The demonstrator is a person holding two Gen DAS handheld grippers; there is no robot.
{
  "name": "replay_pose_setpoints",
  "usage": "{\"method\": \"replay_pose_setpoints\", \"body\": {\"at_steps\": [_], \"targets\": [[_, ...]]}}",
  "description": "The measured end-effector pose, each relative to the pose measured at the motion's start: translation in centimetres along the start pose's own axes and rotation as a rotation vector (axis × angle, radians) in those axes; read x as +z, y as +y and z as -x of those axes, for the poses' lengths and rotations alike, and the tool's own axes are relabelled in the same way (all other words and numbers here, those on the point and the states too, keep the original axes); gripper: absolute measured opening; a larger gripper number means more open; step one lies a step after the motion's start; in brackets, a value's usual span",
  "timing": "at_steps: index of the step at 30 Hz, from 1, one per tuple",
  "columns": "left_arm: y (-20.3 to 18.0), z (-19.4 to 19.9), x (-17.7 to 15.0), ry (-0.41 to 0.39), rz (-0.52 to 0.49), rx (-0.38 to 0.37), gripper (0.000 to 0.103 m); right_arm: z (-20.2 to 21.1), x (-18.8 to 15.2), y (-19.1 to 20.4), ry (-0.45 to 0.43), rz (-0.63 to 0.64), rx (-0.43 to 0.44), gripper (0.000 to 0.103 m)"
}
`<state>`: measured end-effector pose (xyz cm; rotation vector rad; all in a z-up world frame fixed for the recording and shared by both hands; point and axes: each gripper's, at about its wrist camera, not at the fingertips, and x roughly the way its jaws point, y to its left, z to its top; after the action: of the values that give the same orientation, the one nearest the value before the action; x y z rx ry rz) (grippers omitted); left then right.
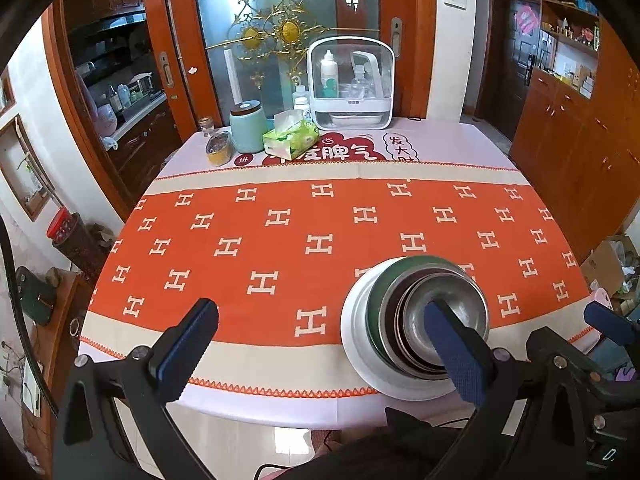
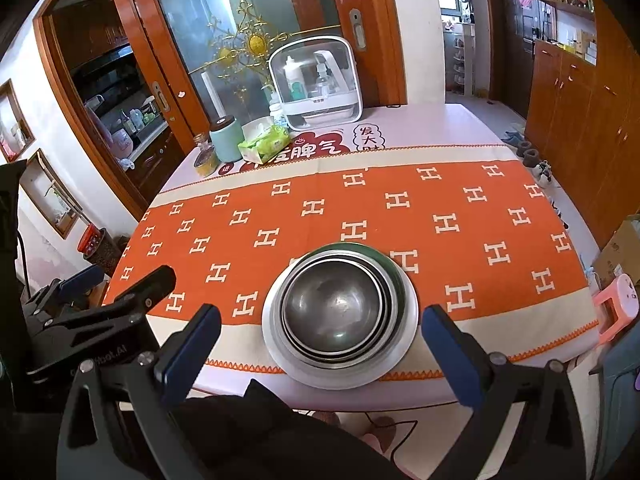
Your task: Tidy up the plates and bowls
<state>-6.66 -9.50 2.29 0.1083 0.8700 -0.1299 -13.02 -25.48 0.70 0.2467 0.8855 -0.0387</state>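
A stack stands near the table's front edge: a white plate (image 1: 360, 360) (image 2: 280, 356) at the bottom, a green dish (image 1: 376, 304) (image 2: 384, 258) on it, and several nested steel bowls (image 1: 452, 292) (image 2: 332, 308) on top. My left gripper (image 1: 320, 344) is open and holds nothing. Its right finger (image 1: 452, 352) overlaps the stack in the left wrist view. My right gripper (image 2: 320, 344) is open and frames the stack from the near side, a finger on each side and apart from it. Each gripper shows at the edge of the other's view: right gripper (image 1: 608, 320), left gripper (image 2: 80, 280).
An orange patterned cloth (image 1: 280, 240) covers the table. At the far end stand a white case with bottles (image 1: 350, 84), a green tissue box (image 1: 290, 140), a teal canister (image 1: 248, 126) and a small jar (image 1: 219, 148). A pink object (image 2: 616, 300) sits off the right corner.
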Motion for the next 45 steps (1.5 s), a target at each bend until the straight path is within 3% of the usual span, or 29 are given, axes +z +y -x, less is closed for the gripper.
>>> {"method": "replay_pose_setpoints", "body": {"at_steps": [45], "targets": [[0.04,-0.46,0.11,0.019,-0.015,-0.008,0.102,-0.37,-0.11,-0.28,0.017,-0.002,0.006,0.101]]}}
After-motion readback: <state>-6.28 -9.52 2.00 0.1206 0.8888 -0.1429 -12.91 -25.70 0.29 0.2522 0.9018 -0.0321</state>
